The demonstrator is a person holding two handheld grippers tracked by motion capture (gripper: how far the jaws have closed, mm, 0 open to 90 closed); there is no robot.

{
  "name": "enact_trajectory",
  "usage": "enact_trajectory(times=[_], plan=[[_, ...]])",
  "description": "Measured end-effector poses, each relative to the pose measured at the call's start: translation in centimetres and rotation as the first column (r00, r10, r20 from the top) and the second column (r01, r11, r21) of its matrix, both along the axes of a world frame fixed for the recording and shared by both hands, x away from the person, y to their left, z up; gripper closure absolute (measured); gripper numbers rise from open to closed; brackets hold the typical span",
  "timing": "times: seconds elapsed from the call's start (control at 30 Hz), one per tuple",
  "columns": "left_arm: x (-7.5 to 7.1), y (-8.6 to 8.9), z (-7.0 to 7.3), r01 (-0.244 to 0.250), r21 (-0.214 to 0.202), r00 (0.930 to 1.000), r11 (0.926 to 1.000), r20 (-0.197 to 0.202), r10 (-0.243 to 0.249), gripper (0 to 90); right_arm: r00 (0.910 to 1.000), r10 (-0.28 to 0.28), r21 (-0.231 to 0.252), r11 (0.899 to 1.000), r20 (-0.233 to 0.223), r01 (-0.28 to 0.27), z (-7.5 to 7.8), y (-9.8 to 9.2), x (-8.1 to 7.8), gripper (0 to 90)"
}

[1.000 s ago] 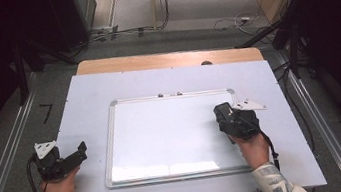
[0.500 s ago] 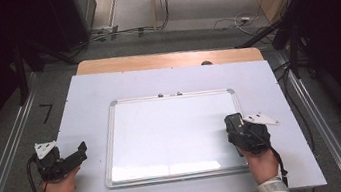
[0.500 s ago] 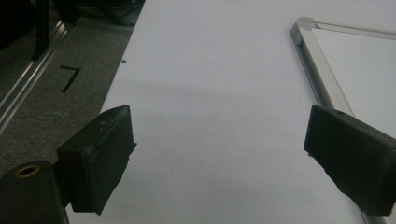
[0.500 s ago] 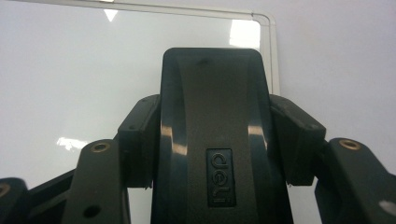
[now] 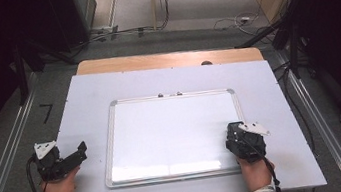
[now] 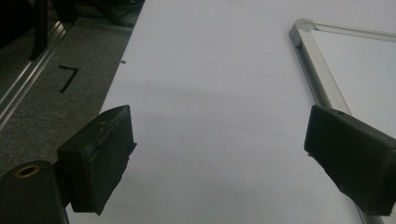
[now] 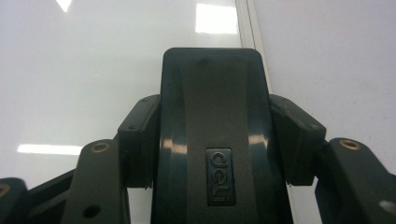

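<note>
Right gripper view: eraser clamped over the whiteboard's corner

Right gripper view looks straight down a dark plastic eraser (image 7: 210, 135) with a small embossed logo, clenched by its two long sides between the right gripper's fingers (image 7: 140, 140). It sits over the whiteboard (image 7: 93, 70), just inside that board's right-hand frame strip. From the high view the right gripper (image 5: 238, 139) rests at the whiteboard's near right corner, and the whiteboard (image 5: 173, 131) itself looks clean and unmarked.

The eraser seems light and rigid, a hard moulded shell with smooth, slightly glossy faces, so it could slip if pinched loosely. The side grip across its width looks like the sensible hold, keeping the wiping face towards the board. The board is stiff and flat with a thin metal frame, and it might slide under a hard push.

The left gripper (image 5: 73, 157) rests well to the left of the whiteboard, its fingers (image 6: 100, 154) spread wide and released with nothing between them, above bare surface just outside the board's left frame.

The tabletop (image 5: 83, 103) under the whiteboard is a pale, matte sheet, with a strip of wood showing along the edge beyond the board. Around it lie grey carpet, metal rails on both sides, loose cables and dark curtains.
</note>
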State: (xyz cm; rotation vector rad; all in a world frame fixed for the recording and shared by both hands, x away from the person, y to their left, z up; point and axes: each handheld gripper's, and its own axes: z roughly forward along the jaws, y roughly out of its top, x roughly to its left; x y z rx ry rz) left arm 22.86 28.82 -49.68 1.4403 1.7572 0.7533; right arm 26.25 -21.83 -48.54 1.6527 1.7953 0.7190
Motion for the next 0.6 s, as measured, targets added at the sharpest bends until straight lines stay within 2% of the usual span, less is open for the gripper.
enact_trajectory(times=[0.1,0.17,0.27,0.4,0.6], plan=[[0.0,0.0,0.0,0.0,0.0,1.0,1.0,0.0,0.0,8.8,0.9993,-0.025,0.007,1.0,-0.026,0.026,-0.8,0.1,0.3,38.4],[0.0,0.0,0.0,-0.001,0.001,1.0,1.0,-0.002,0.002,8.8,0.9995,-0.028,0.007,1.0,-0.013,0.028,-0.9,0.0,0.2,38.4],[0.0,0.0,0.0,0.001,0.002,1.0,1.0,-0.001,-0.001,8.8,0.9995,-0.026,0.019,0.999,-0.016,0.026,-0.9,-0.1,0.2,37.8],[0.0,0.0,0.0,0.0,0.001,1.0,1.0,-0.002,0.0,8.8,1.0,0.006,0.05,0.999,-0.005,-0.005,-0.5,-0.5,0.0,27.1],[0.0,0.0,0.0,0.0,0.002,1.0,1.0,-0.002,0.0,8.8,0.9987,0.042,0.084,0.995,0.03,-0.044,0.7,-1.6,-0.3,25.3]])
